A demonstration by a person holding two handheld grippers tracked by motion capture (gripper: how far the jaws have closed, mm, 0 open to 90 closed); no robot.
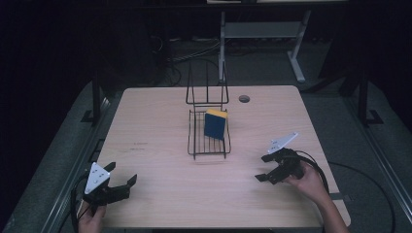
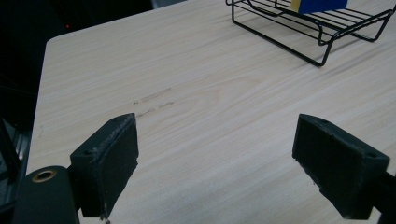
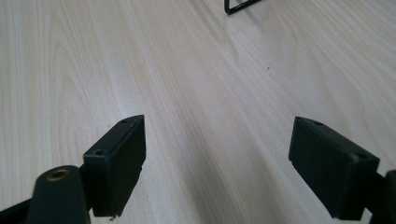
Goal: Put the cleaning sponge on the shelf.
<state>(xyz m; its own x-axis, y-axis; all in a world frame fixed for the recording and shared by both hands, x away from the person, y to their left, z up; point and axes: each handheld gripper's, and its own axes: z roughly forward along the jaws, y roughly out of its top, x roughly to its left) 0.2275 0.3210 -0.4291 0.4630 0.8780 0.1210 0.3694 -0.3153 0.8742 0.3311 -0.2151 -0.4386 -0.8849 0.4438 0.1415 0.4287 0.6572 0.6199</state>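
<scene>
A black wire rack (image 1: 209, 138) stands at the middle of the light wooden table (image 1: 155, 145). A blue sponge with a yellow top (image 1: 215, 124) leans inside it, toward its right side. My left gripper (image 1: 121, 175) hovers near the table's front left corner, jaws wide open and empty. My right gripper (image 1: 264, 168) is at the front right, also open with nothing between its jaws. In the left gripper view the rack (image 2: 322, 28) and a strip of the sponge (image 2: 320, 4) sit far ahead at the upper right. A corner of the rack (image 3: 238, 5) shows in the right gripper view.
A round hole (image 1: 244, 99) sits in the table near its back edge, right of the rack's upright wire back (image 1: 207, 90). Faint dark marks (image 2: 154, 100) lie on the wood left of centre. A white frame (image 1: 262, 34) stands on the floor behind the table.
</scene>
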